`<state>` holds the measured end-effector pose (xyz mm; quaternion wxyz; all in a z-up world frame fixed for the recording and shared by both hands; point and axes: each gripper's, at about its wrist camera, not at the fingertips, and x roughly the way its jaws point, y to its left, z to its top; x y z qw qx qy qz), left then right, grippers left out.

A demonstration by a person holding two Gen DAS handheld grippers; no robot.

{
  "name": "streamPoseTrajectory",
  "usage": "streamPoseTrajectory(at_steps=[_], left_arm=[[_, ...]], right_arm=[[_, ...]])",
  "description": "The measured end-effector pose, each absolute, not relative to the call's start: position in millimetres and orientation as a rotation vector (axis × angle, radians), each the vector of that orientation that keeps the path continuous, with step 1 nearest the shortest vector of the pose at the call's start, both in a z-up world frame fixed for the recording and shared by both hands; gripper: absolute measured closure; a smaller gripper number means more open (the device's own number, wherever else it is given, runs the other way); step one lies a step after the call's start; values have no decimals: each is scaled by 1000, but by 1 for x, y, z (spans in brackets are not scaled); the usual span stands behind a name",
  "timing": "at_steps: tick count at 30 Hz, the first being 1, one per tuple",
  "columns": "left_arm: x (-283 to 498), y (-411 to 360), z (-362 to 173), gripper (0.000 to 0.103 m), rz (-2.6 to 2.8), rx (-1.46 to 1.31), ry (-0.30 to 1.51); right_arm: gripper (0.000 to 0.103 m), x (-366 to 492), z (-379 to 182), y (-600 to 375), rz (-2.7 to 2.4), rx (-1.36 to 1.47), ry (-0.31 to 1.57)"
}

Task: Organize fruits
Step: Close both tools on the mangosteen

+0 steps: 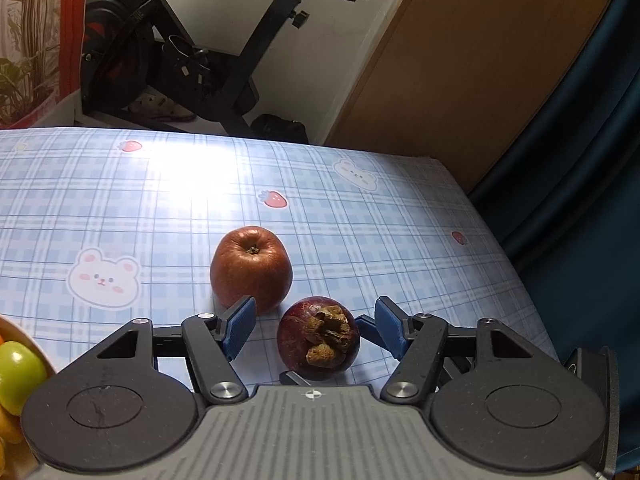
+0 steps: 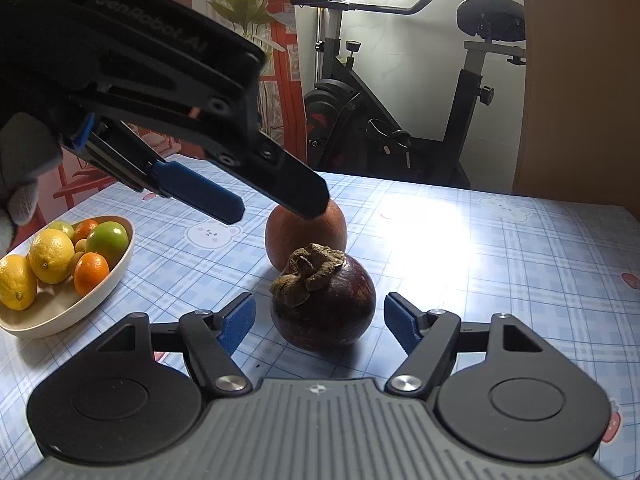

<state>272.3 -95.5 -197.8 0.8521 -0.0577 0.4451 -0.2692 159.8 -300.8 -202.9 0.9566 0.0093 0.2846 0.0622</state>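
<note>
Dark purple mangosteen sits between the spread blue pads of the right gripper, gaps on both sides. Red-brown apple stands just behind it, blocking forward passage. The left gripper hangs above the apple. Cream oval fruit bowl bounds the left; the checked blue tablecloth lies bare rightward.

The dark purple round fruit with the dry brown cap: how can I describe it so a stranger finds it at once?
Start at the table with the blue checked cloth and find the cream oval bowl of citrus fruits at its left. Right of the bowl two loose fruits stand together. The dark purple round fruit is the nearer one, between the right gripper fingers, darker than the red-brown apple behind it.
</note>
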Motion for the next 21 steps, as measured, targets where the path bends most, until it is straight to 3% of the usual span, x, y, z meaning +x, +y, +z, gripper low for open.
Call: streamPoseTrajectory(at_steps=[15,18,21], left_arm=[[295,-121,-228,34,-589,-89,1021],[298,-125,-233,36,-583,-82,1034],[301,-125,-237,45,-577,-89,1039]], right_arm=[[40,167,-206,-310,133,73,615],[40,166,-206,-311,133,76,614],[40,166,-205,-311,132,79,615]])
